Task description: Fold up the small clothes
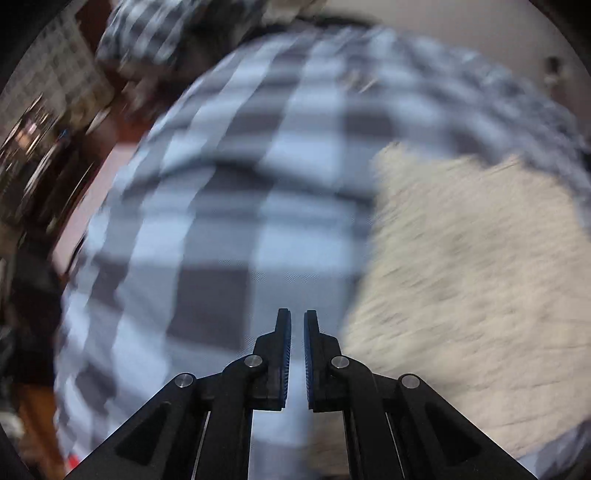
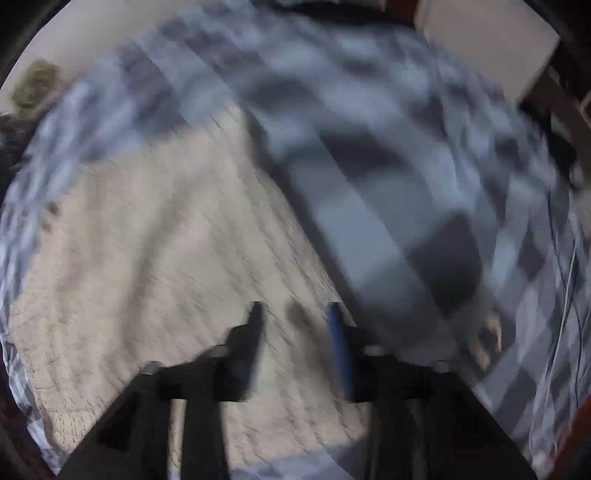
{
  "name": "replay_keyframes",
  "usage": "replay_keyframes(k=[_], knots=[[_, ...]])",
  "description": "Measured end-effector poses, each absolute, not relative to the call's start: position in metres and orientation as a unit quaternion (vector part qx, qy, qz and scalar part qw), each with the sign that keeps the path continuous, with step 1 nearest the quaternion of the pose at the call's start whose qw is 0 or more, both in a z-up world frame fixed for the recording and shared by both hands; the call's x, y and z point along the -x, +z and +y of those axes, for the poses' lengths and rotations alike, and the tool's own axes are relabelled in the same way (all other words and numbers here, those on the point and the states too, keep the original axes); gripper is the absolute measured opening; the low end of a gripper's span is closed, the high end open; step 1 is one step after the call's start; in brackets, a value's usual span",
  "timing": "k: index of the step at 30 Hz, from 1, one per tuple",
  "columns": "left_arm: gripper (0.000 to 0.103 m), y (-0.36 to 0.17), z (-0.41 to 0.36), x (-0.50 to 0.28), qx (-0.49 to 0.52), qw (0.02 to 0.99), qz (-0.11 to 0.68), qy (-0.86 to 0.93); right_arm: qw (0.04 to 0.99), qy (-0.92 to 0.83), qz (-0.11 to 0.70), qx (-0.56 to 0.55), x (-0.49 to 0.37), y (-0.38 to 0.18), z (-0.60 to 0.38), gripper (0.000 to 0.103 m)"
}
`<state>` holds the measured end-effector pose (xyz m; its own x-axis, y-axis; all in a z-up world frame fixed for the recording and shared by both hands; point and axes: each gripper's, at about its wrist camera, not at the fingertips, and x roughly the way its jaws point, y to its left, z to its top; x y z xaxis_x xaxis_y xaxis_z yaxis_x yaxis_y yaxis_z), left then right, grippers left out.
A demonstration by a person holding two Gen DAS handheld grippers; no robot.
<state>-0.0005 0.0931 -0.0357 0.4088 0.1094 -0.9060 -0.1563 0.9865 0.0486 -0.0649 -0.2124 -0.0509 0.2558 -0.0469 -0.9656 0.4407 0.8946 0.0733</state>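
A cream knitted garment (image 1: pixel 461 266) lies on a blue, white and grey checked bedsheet (image 1: pixel 236 177). In the left wrist view it is to the right of my left gripper (image 1: pixel 297 317), whose jaws stand nearly closed with a thin gap and nothing between them, over the sheet. In the right wrist view the garment (image 2: pixel 155 258) fills the left and middle. My right gripper (image 2: pixel 295 314) is open above the garment's right edge, empty. Both views are motion-blurred.
The checked sheet (image 2: pixel 424 206) covers the bed. A dark wooden bed edge and cluttered shelves (image 1: pixel 48 122) lie at the left. A checked pillow (image 1: pixel 162 26) is at the top. A thin cable (image 2: pixel 569 266) runs at the far right.
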Motion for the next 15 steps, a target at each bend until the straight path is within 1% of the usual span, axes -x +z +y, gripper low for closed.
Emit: replay_keyframes(k=[1, 2, 3, 5, 6, 8, 10, 11, 12, 13, 15], knots=[[0.004, -0.031, 0.08, -0.002, 0.019, 0.849, 0.525, 0.054, 0.8, -0.133, 0.56, -0.17, 0.06, -0.043, -0.195, 0.086], [0.004, -0.026, 0.058, -0.004, 0.011, 0.861, 0.508, 0.005, 0.815, -0.112, 0.543, -0.168, 0.056, -0.039, -0.181, 0.093], [0.004, -0.026, 0.055, -0.004, 0.005, 0.865, 0.501, -0.027, 0.83, -0.085, 0.528, -0.157, 0.05, -0.035, -0.16, 0.093], [0.004, -0.034, 0.024, -0.008, -0.007, 0.863, 0.493, -0.111, 0.846, -0.038, 0.518, -0.121, 0.076, -0.037, -0.149, 0.093], [0.004, -0.04, 0.013, -0.008, -0.008, 0.859, 0.494, -0.134, 0.851, -0.01, 0.515, -0.102, 0.076, -0.037, -0.142, 0.093], [0.004, -0.061, -0.021, -0.01, -0.011, 0.837, 0.515, -0.186, 0.856, 0.048, 0.514, -0.04, 0.067, -0.062, -0.109, 0.093], [0.004, -0.079, -0.04, -0.012, -0.032, 0.822, 0.536, -0.188, 0.846, 0.083, 0.524, 0.042, 0.06, -0.075, -0.07, 0.093], [0.004, -0.089, -0.046, -0.013, -0.058, 0.82, 0.542, -0.174, 0.833, 0.103, 0.536, 0.093, 0.057, -0.089, -0.05, 0.093], [0.004, -0.093, -0.041, -0.014, -0.063, 0.821, 0.54, -0.175, 0.82, 0.114, 0.547, 0.122, 0.056, -0.1, -0.042, 0.093], [0.004, -0.093, -0.038, -0.014, -0.064, 0.823, 0.535, -0.178, 0.81, 0.121, 0.556, 0.143, 0.056, -0.11, -0.037, 0.093], [0.004, -0.092, -0.021, -0.022, -0.065, 0.828, 0.538, -0.142, 0.806, 0.132, 0.564, 0.12, 0.048, -0.111, -0.055, 0.096]])
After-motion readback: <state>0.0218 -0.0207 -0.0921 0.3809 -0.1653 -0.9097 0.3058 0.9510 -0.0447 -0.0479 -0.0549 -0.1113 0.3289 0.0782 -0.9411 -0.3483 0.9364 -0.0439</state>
